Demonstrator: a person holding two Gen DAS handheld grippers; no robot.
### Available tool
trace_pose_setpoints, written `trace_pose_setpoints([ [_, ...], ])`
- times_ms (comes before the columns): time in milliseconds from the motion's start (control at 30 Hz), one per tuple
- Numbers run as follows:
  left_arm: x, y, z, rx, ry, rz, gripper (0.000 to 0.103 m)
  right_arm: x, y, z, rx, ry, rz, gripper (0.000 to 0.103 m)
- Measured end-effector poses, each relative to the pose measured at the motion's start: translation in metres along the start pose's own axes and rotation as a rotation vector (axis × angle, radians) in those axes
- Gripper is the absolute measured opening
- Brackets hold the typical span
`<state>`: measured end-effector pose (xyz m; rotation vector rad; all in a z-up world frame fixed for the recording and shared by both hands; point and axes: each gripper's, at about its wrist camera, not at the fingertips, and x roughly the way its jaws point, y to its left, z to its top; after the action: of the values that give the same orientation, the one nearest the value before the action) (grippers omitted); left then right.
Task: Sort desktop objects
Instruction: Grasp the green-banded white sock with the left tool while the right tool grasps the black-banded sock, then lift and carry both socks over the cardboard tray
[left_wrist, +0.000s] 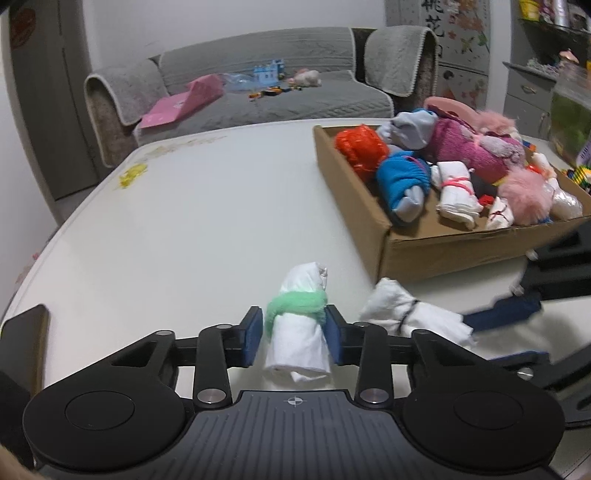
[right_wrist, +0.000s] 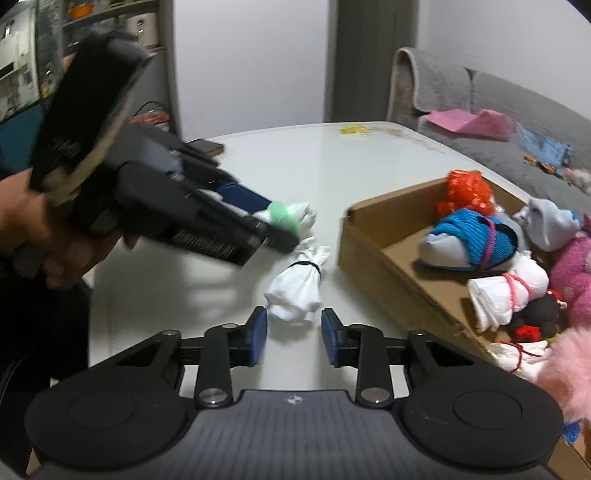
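Observation:
My left gripper (left_wrist: 294, 338) is shut on a white cloth roll with a green band (left_wrist: 300, 325) on the white table (left_wrist: 184, 221); the roll also shows in the right wrist view (right_wrist: 291, 218). A second white roll tied with a black band (right_wrist: 297, 288) lies just ahead of my right gripper (right_wrist: 294, 338), which is open and empty. That roll also shows beside the left gripper (left_wrist: 410, 314). A cardboard box (left_wrist: 443, 247) holding several rolled socks and plush items stands to the right.
A dark phone (right_wrist: 207, 147) lies at the table's far left corner. Yellow scraps (left_wrist: 131, 175) lie near the far edge. A grey sofa (left_wrist: 258, 99) with toys stands behind the table. A pink furry item (right_wrist: 569, 373) overhangs the box.

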<state>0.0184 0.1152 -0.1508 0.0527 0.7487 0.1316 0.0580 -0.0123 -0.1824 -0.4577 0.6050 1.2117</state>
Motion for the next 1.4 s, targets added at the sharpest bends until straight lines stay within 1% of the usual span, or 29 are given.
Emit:
trace_pose_setpoints([
  [100, -0.001, 0.005, -0.001, -0.011, 0.001, 0.007, 0.040, -0.005, 0.005, -0.004, -0.013, 0.007, 0.016, 0.023],
  [133, -0.001, 0.005, -0.001, -0.013, 0.001, 0.006, 0.040, -0.006, 0.006, -0.004, -0.014, 0.004, 0.003, 0.025],
  [167, -0.001, 0.005, -0.001, -0.011, 0.000, 0.007, 0.040, -0.007, 0.005, -0.005, -0.009, -0.011, -0.025, 0.036],
  [200, -0.001, 0.005, -0.001, -0.007, -0.001, 0.010, 0.040, -0.006, 0.003, -0.005, 0.001, -0.016, -0.049, 0.043],
  [233, -0.001, 0.004, -0.001, -0.003, -0.002, 0.012, 0.040, -0.005, 0.001, -0.006, 0.010, -0.015, -0.056, 0.050],
  [267, -0.001, 0.004, -0.001, 0.000, -0.003, 0.014, 0.040, -0.004, -0.001, -0.007, 0.023, -0.020, -0.059, 0.054],
  [333, -0.001, 0.004, 0.000, 0.002, -0.003, 0.014, 0.040, -0.003, -0.004, -0.006, 0.065, -0.023, -0.034, 0.055],
  [467, 0.000, 0.005, 0.000, 0.002, -0.004, 0.012, 0.041, 0.006, 0.001, 0.001, 0.055, -0.027, -0.030, 0.070],
  [533, 0.001, 0.006, 0.000, 0.002, -0.004, 0.011, 0.042, 0.013, 0.003, 0.003, 0.056, -0.015, -0.048, 0.075],
  [633, 0.001, 0.006, 0.000, 0.007, -0.006, 0.013, 0.042, 0.022, 0.000, 0.008, 0.084, -0.019, -0.037, 0.077],
  [700, 0.001, 0.005, 0.000, 0.010, -0.007, 0.014, 0.042, 0.023, 0.000, 0.011, 0.092, -0.019, -0.046, 0.077],
  [733, 0.001, 0.005, 0.000, 0.012, -0.008, 0.015, 0.042, 0.024, 0.000, 0.012, 0.101, -0.020, -0.045, 0.076],
  [767, 0.001, 0.006, 0.000, 0.013, -0.008, 0.015, 0.042, 0.023, 0.000, 0.012, 0.107, -0.020, -0.039, 0.067],
  [800, 0.001, 0.006, -0.001, 0.014, -0.008, 0.015, 0.042, 0.023, 0.000, 0.013, 0.109, -0.020, -0.037, 0.061],
  [833, 0.001, 0.006, 0.000, 0.014, -0.008, 0.013, 0.042, 0.021, -0.001, 0.014, 0.116, -0.021, -0.028, 0.043],
  [867, 0.000, 0.005, -0.001, 0.015, -0.008, 0.008, 0.039, 0.020, -0.003, 0.015, 0.132, -0.021, -0.016, 0.024],
  [900, -0.001, 0.005, -0.001, 0.017, -0.008, -0.002, 0.035, 0.018, -0.006, 0.015, 0.155, -0.021, -0.002, 0.019],
  [967, -0.002, 0.003, -0.002, 0.030, -0.011, -0.018, 0.032, 0.014, -0.008, 0.010, 0.166, -0.025, 0.004, 0.019],
  [1067, -0.006, -0.001, -0.004, 0.045, -0.015, -0.045, 0.031, 0.007, -0.010, 0.005, 0.179, -0.029, 0.009, 0.019],
  [1167, -0.013, -0.005, -0.005, 0.060, -0.031, -0.054, 0.031, -0.008, -0.013, 0.001, 0.178, -0.048, 0.006, 0.019],
  [1233, -0.026, -0.006, -0.002, 0.053, -0.067, -0.076, 0.031, -0.021, -0.018, 0.002, 0.183, -0.075, 0.013, 0.019],
  [1300, -0.041, -0.008, 0.007, 0.043, -0.110, -0.071, 0.031, -0.035, -0.026, 0.007, 0.190, -0.114, 0.008, 0.019],
  [1400, -0.072, -0.008, 0.024, 0.015, -0.175, -0.077, 0.031, -0.069, -0.039, 0.011, 0.210, -0.197, -0.020, 0.019],
])
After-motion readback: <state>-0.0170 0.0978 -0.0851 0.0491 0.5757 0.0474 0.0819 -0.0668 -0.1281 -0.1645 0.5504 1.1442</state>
